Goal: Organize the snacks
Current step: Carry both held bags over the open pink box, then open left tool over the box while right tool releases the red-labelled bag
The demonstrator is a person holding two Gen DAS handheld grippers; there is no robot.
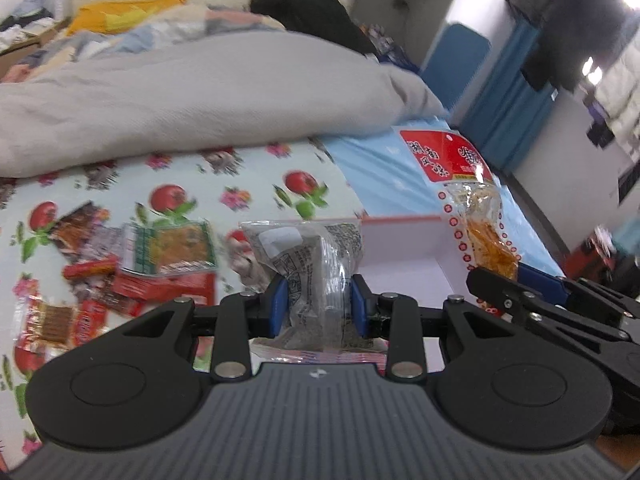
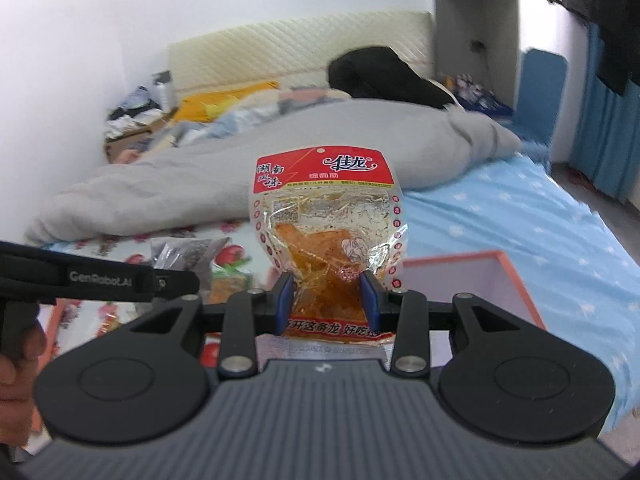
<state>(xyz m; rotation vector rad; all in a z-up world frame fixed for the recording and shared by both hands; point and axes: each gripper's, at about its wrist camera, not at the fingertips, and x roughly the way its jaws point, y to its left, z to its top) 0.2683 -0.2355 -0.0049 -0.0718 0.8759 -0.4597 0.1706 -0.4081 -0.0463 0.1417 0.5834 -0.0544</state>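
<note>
My left gripper point(image 1: 319, 304) is shut on a grey clear-wrapped snack packet point(image 1: 308, 272) and holds it upright above the bed. My right gripper point(image 2: 330, 300) is shut on a red-topped clear packet of orange spicy strips point(image 2: 326, 232), also upright. That packet point(image 1: 468, 208) and the right gripper point(image 1: 516, 296) show at the right of the left wrist view, over a white box with an orange rim point(image 1: 400, 240). The box point(image 2: 480, 280) lies just behind and right of my right gripper. The left gripper point(image 2: 168, 276) and its grey packet point(image 2: 188, 256) show at the left of the right wrist view.
Several loose snack packets point(image 1: 132, 268) lie on the tomato-print cloth point(image 1: 224, 184) at the left. A grey duvet point(image 1: 200, 92) is heaped behind. A blue starred sheet point(image 2: 520, 220) covers the bed's right side. A hand point(image 2: 16, 360) holds the left gripper's handle.
</note>
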